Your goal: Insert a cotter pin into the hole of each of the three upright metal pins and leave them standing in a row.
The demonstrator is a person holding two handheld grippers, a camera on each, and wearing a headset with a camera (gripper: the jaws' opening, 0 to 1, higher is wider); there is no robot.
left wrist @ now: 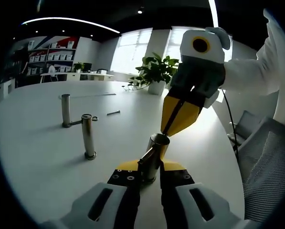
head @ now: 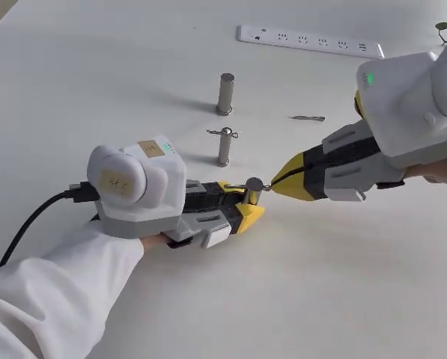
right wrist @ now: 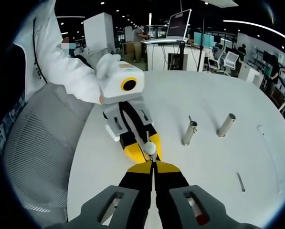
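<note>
- While the left gripper (head: 247, 200), a grey and white body with black jaws tipped in yellow, lies low over the white tabletop (head: 343, 284) at the near left, its jaws are drawn in narrow on the near metal pin (head: 253, 193), a short upright cylinder of silver steel.
- Seen from the left gripper view, the left gripper (left wrist: 151, 167) clamps the near metal pin (left wrist: 152, 155) by its lower shaft, with one yellow tip on each side.
- The right gripper (head: 277, 184), of the same make, reaches in from the right, and its pointed tips come up to the head of the near metal pin.
- Seen from the right gripper view, the right gripper (right wrist: 153, 165) has its tips pressed together on the held cotter pin (right wrist: 152, 157), a thin length of grey wire.
- The wire's far end meets the top of the near metal pin (right wrist: 150, 149); whether it passes through the hole cannot be told.
- The middle metal pin (head: 224, 148), a matching steel cylinder, stands upright just beyond the near one, with the fitted cotter pin (head: 223, 133) set crosswise through its top.
- The far metal pin (head: 225, 93) stands upright farther off, so the three form a rough row running away from the person.
- The loose cotter pin (head: 308, 117) lies flat to the right of that row, well apart from it.
- A long white power strip (head: 311, 41) lies along the far side of the tabletop.
- A white sleeve (head: 51, 292) covers the arm behind the left gripper.
</note>
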